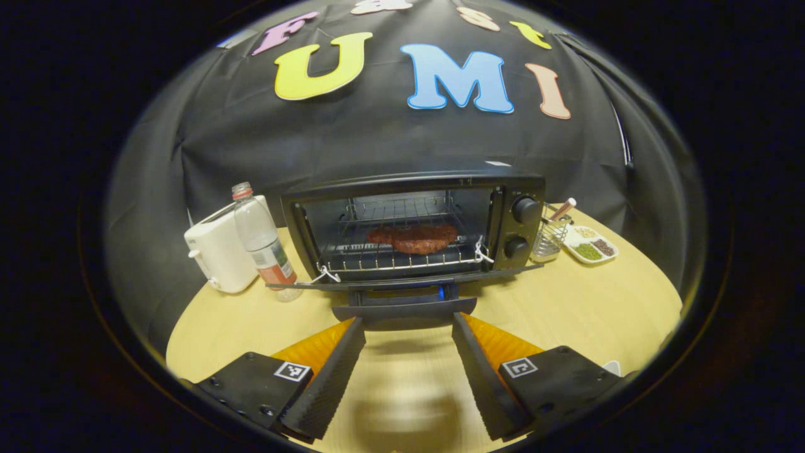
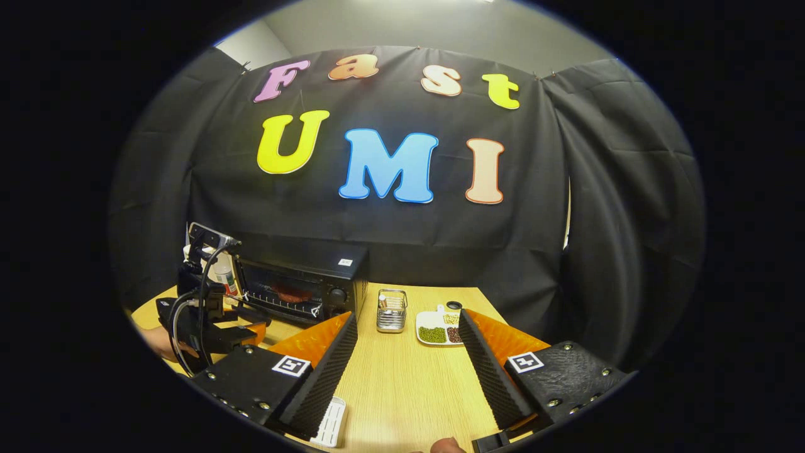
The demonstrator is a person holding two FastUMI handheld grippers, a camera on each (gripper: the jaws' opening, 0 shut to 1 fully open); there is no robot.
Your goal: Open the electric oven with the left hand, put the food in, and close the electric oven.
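A: Left gripper (image 1: 407, 327) first: fingers spread wide, nothing between them, hovering just short of the oven door's handle (image 1: 404, 308).

B: And the right gripper (image 2: 407, 330)?

A: Also wide apart and empty, over the table's (image 2: 402, 390) near edge, well back from the action.

B: Now the oven itself?

A: The electric oven (image 1: 415, 226) is a black box with two round knobs (image 1: 523, 228) stacked on its right side. It stands toward the table's far edge, its glass door (image 1: 402, 280) dropped flat open. Inside, a reddish-brown patty (image 1: 412, 238) lies on the wire rack (image 1: 396, 257).

B: Beside it?

A: A bottle (image 1: 260, 239) and a white toaster (image 1: 217, 251) to its left. To its right, a wire basket (image 1: 551, 238), then a white dish of beans (image 1: 590, 245).
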